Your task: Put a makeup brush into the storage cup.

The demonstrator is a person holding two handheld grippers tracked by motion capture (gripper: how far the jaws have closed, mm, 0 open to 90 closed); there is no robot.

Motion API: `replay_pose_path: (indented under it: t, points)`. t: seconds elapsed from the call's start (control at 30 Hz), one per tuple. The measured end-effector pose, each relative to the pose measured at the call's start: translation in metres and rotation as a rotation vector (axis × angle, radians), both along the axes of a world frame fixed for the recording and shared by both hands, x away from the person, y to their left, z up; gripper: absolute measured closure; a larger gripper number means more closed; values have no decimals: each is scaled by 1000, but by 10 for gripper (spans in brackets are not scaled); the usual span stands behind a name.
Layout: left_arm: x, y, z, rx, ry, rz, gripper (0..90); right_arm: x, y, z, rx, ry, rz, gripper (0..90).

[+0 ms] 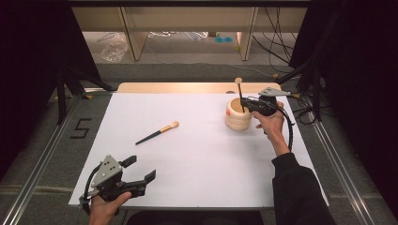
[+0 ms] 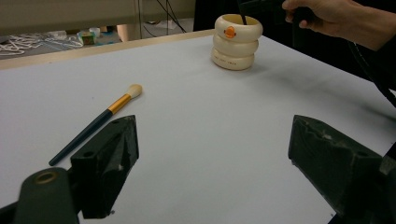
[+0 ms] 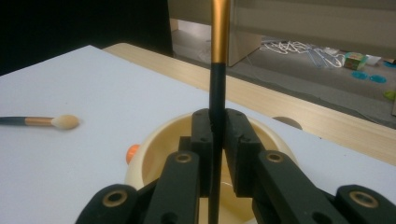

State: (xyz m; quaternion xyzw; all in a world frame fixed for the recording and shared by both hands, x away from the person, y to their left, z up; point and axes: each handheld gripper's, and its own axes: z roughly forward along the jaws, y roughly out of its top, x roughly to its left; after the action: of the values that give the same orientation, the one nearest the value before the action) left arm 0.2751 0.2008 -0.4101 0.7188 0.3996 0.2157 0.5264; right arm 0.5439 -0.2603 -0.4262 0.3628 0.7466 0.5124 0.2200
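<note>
Brush [image 3: 217, 107] upright over holder rim [image 3: 154, 135]

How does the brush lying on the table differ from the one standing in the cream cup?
The lying brush rests flat on the white table, while the held brush stands upright with its lower end in the cream cup. The lying brush is untouched, apart from the left tongs, which are open; the held brush is clamped by the right tongs. Both have a dark handle, a gold band and a pale tip.

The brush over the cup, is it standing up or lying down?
Standing up. The brush rises straight between the shut jaws of the right gripper, its handle reaching down into the cream cup, bristles on top.
</note>
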Motion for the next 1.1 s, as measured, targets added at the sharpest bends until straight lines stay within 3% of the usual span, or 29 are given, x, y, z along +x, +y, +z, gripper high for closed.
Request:
replay_pose_path:
  t: [0.3,0.5,0.83,1.1]
  points:
    - [0,0,0,0,0,0,157,0,1,-2,-9,-3,-2,832]
    - [0,0,0,-3,0,2,157,-1,2,-1,-22,20,-11,800]
    - [0,0,0,-1,-1,1,157,-5,0,7,-19,5,-37,601]
    - [0,0,0,-1,-1,1,157,-16,-4,21,-8,-3,-76,366]
